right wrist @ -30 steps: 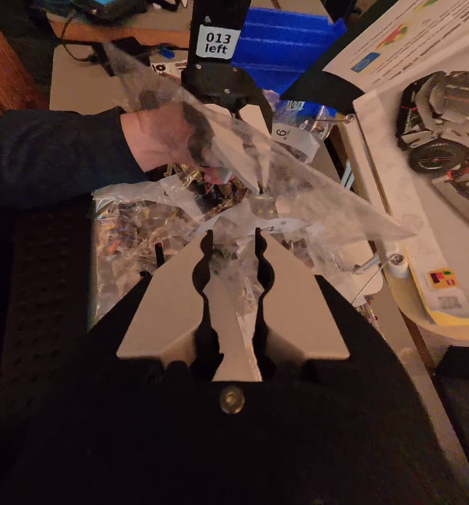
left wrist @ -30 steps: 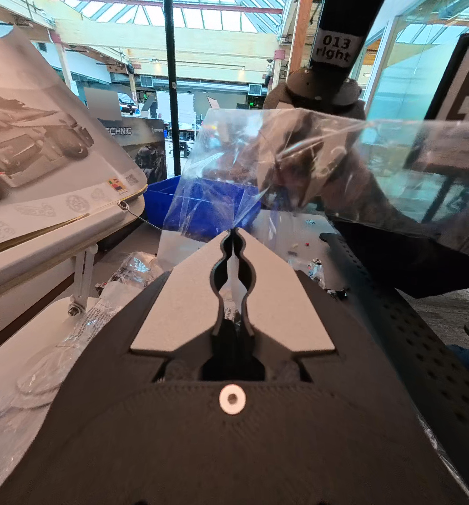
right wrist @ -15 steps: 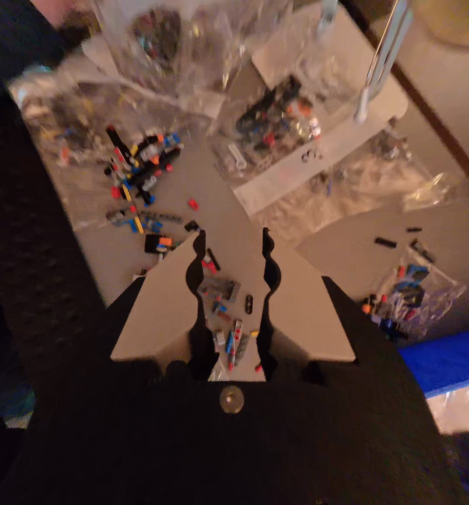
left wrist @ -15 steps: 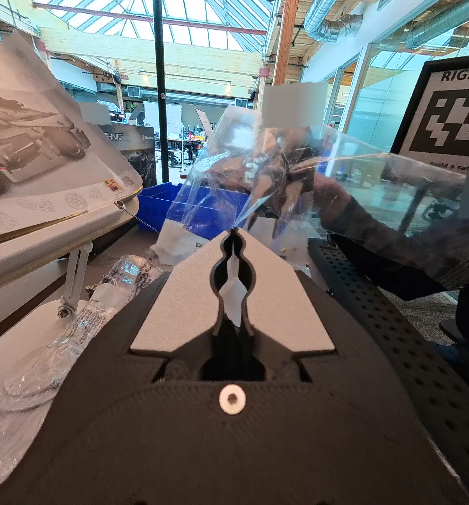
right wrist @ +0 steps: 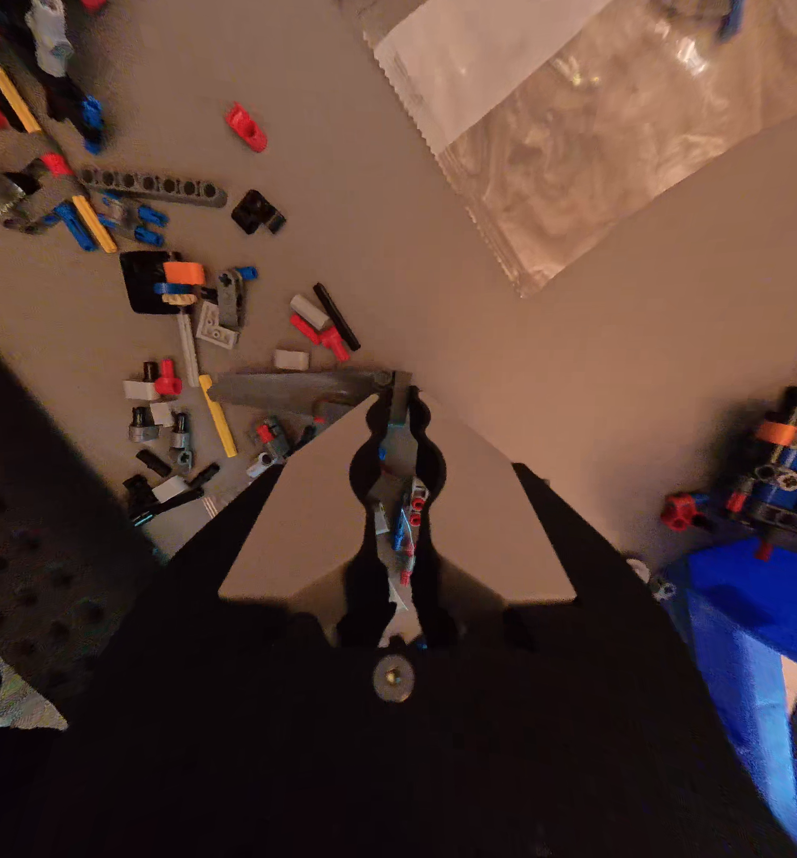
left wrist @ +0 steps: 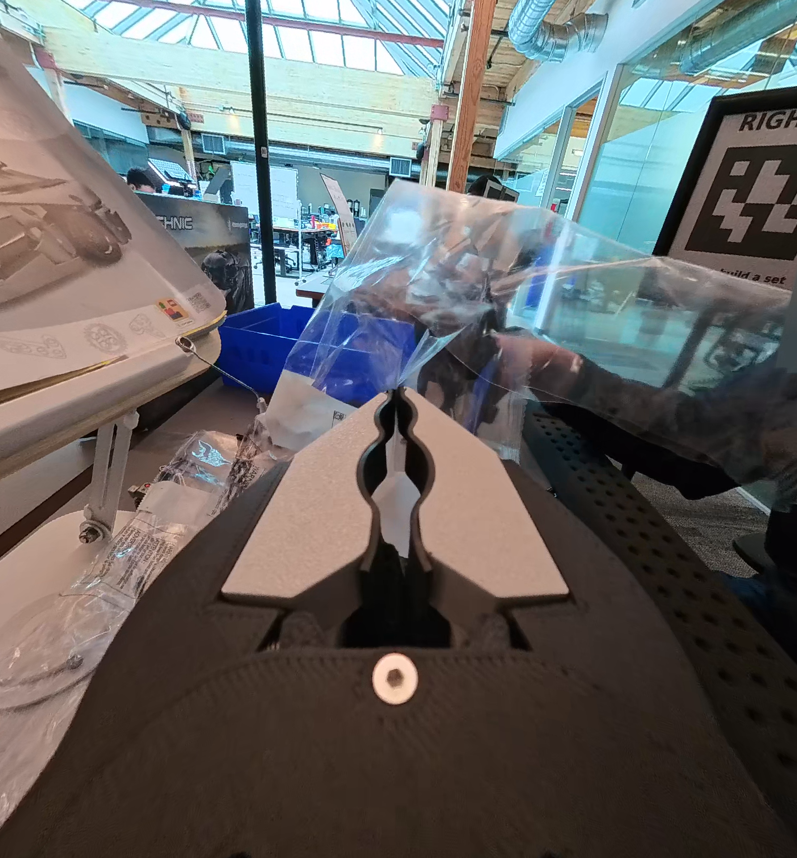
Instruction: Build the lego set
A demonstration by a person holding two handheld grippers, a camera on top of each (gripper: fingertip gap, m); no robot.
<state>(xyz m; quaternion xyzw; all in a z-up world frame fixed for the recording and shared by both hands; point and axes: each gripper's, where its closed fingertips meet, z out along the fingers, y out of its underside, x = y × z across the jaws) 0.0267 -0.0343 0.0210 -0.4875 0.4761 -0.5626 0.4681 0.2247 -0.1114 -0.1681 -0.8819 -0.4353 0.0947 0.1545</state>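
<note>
In the left wrist view, the left gripper (left wrist: 397, 394) has its jaws pressed together on a corner of a clear plastic bag (left wrist: 549, 297). The bag is lifted above the desk (left wrist: 187, 418) and spreads from the jaw tips upward and to the right, so its long axis runs from the tips toward the right edge of the view. Through the plastic a person's hand (left wrist: 535, 357) and dark sleeve show. Behind the bag a blue bin (left wrist: 266, 343) stands at the far edge of the desk. At the left, an instruction booklet (left wrist: 52, 260) lies open on a tilted stand. Other clear bags (left wrist: 122, 548) lie flat on the desk under it.

In the right wrist view, the right gripper (right wrist: 400, 387) looks down on the desk (right wrist: 503, 371). Its jaws are nearly together and clamp a grey lego piece (right wrist: 398, 408) at the tips. The long axis of this piece runs along the jaws, pointing away from the camera. Just left of the tips lies a long grey panel (right wrist: 289, 387), across the view. Loose lego pieces (right wrist: 192, 325) are scattered over the left part of the desk. A flat clear bag (right wrist: 596, 116) lies at the upper right, and a small built assembly (right wrist: 786, 483) sits beside a blue bin (right wrist: 749, 617) at the right.
</note>
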